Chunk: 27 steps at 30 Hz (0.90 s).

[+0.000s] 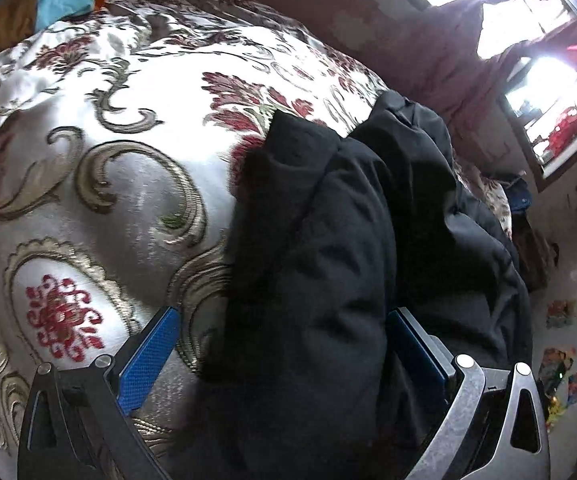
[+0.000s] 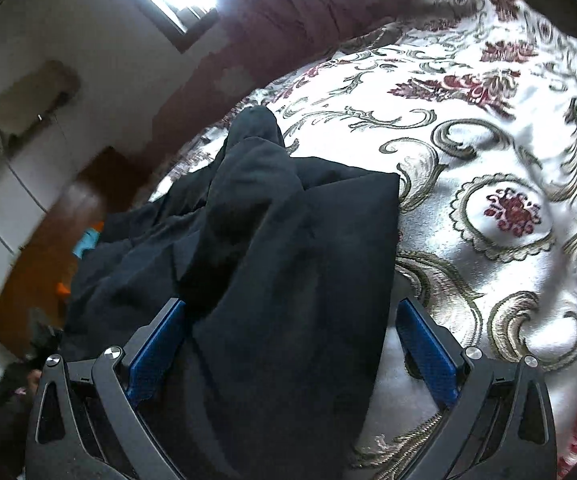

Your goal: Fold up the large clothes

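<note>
Bedspread with red flowers and gold scrolls covers the bed, and the black garment lies bunched on it near the edge, one flap spread flat toward the middle. Left gripper sits with its jaws spread wide, the dark cloth lying between them but not pinched; right gripper is likewise released, straddling a fold. My guess: this is the gather-and-grasp step. Next, each gripper would need to close on an edge before folding.
</note>
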{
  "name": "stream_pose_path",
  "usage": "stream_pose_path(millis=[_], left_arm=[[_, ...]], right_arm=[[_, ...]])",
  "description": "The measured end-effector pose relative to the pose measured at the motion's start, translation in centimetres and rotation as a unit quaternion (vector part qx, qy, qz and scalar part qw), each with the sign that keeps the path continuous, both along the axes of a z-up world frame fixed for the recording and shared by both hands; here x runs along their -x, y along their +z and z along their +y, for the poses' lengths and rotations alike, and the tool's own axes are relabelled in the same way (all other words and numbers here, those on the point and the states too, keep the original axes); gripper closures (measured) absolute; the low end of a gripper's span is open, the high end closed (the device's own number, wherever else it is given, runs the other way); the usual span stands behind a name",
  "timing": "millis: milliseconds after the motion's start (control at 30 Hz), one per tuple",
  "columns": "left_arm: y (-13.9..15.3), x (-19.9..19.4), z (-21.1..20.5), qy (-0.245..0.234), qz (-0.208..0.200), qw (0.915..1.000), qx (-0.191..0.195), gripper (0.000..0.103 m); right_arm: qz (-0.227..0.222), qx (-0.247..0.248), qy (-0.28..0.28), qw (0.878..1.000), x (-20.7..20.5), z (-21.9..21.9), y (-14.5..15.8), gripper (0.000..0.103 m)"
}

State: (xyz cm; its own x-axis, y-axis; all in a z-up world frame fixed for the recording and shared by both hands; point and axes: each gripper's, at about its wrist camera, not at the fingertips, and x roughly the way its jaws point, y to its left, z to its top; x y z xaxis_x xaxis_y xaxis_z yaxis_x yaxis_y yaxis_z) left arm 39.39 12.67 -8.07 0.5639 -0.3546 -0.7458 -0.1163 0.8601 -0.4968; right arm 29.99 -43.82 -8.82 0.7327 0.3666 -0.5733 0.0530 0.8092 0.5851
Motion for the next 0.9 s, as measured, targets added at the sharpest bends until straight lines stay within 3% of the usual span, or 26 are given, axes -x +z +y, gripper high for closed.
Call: stream_pose_path(millis=[133, 267, 433, 733, 900], left_arm=[[-0.6, -0.6, -0.4, -0.023, -0.003, 0.9997, 0.003, 0.000], [-0.7, -0.1, -0.9, -0.041, -0.003, 0.9991, 0.007, 0.000], [-0.4, 0.1, -2.4, -0.098, 0.007, 0.9950, 0.015, 0.000], [-0.3, -1.1, -3.1, -0.066, 0.040, 0.9969, 0.014, 0.000], [0.5, -0.9, -4.6, -0.042, 0.055, 0.9976, 0.001, 0.015]], right_arm=[[-0.052, -0.044, 0.037, 0.997, 0.5, 0.2, -0.2, 0.001], [-0.069, -0.050, 0.081, 0.993, 0.2, 1.5, 0.0, 0.001], [-0.055, -0.055, 0.071, 0.994, -0.2, 1.3, -0.6, 0.001], [-0.020, -0.042, 0.021, 0.999, 0.9, 1.6, -0.3, 0.001], [0.015, -0.057, -0.021, 0.998, 2.4, 2.6, -0.2, 0.001]])
